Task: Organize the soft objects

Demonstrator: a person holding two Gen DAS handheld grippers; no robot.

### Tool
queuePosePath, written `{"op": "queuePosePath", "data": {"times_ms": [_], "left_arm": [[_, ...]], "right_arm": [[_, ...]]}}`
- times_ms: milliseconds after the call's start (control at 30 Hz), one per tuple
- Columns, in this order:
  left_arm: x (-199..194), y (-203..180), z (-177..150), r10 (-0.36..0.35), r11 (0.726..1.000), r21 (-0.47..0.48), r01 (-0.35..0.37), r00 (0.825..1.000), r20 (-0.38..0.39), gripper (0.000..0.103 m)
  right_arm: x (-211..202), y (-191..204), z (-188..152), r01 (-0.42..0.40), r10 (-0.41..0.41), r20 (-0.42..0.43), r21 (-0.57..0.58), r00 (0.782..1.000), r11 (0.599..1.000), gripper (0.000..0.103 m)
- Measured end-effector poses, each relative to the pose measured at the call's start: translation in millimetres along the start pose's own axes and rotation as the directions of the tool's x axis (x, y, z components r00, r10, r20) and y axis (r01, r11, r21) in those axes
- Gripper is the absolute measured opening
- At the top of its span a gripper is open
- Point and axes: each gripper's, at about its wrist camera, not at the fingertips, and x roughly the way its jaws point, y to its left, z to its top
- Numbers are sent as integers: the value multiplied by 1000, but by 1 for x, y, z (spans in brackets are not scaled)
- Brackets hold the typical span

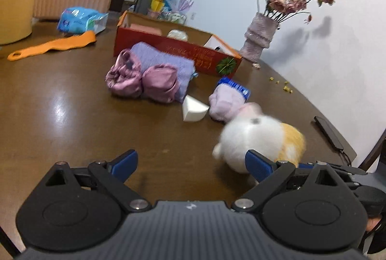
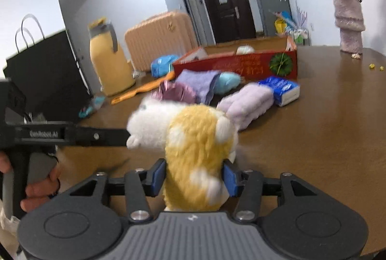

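My right gripper [image 2: 194, 179] is shut on a yellow and white plush toy [image 2: 193, 139], blue pads pressed into its sides, just above the brown table [image 2: 325, 127]. The same plush toy [image 1: 260, 137] is blurred at the lower right of the left wrist view. My left gripper [image 1: 191, 162] stands open beside it, nothing between its fingers. Further back lie a lilac towel [image 1: 164, 59], pink satin pieces [image 1: 125, 76], a rolled lilac cloth [image 1: 224, 103] and a white wedge sponge [image 1: 193, 110]. Behind them stands an open red box [image 1: 168, 52].
A blue tissue pack [image 2: 279, 88] lies by the rolled cloth. A vase of dried roses [image 1: 258, 38] stands at the back right, a black phone [image 1: 328, 134] near the right edge. An orange strip [image 1: 53, 45], a blue packet [image 1: 79, 21] and a yellow jug [image 2: 108, 62] are on the left.
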Motion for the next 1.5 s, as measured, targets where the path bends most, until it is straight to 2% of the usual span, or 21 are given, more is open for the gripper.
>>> {"op": "queuePosePath", "data": {"times_ms": [267,333,367,433,500,567,633,700,767,867,933,1000,1100,1133,1167,1200,1233,1267,1400,1500], "left_arm": [[-7,1,-4,-3,1000,-21,4,1000,12,98],[-3,-2,-6,-22,1000,-11,22,1000,0,98],[-1,-3,-7,-22,1000,-7,22,1000,-3,96],[6,-4,-7,5,1000,-10,-5,1000,1,89],[14,-4,-4,57,998,-8,-57,998,-6,71],[20,-2,0,57,998,-22,-57,998,-25,58],[18,1,2,27,999,-33,-27,999,-18,58],[13,3,2,29,999,-36,-29,1000,-2,69],[10,7,1,18,999,-50,-18,1000,-4,72],[-1,11,-2,-65,996,-65,65,998,4,82],[-11,10,-4,-128,989,-65,129,992,21,86],[-14,6,-6,-190,980,-56,192,981,29,95],[2,-9,-10,-232,972,-41,231,972,-24,96],[9,-17,-13,-228,974,-23,227,973,-43,94],[16,-23,-14,-215,976,0,216,974,-66,84],[23,-27,-16,-212,977,19,214,973,-87,65],[28,-27,-17,-215,976,22,218,971,-105,54],[32,-24,-18,-227,973,11,230,966,-121,50],[28,-14,-9,-263,965,-7,263,961,-90,48],[18,-22,19,-283,956,66,284,959,-33,48]], "right_arm": [[-18,-3,1,-10,10,36,-2,999,1000,55],[-20,-3,0,-47,47,20,-2,999,999,43],[-18,-2,-1,-68,68,9,1,998,998,43],[-12,8,-3,-101,101,-8,-13,995,995,43],[-6,20,-4,-137,136,-21,-41,990,990,43],[2,29,-4,-161,158,-43,-57,986,985,41],[6,36,-4,-150,147,-52,-80,988,985,41],[5,36,-2,-150,147,-52,-72,988,986,42],[1,31,0,-163,162,-35,-54,986,985,42],[-11,18,8,-153,154,20,-13,988,988,43],[-17,7,17,-122,120,67,26,991,992,46],[-19,-4,27,-112,106,104,56,989,992,48],[-8,-7,45,-94,91,109,24,990,995,54],[-2,-5,50,-96,96,95,-5,991,995,56],[5,-2,54,-106,109,67,-35,992,994,56],[14,0,57,-114,116,31,-57,993,992,55],[21,2,57,-113,114,2,-68,994,991,49],[29,4,57,-119,117,-34,-78,993,990,47],[30,3,62,-155,153,-38,-59,988,986,43],[12,6,80,-168,171,53,-68,984,984,43]]}}
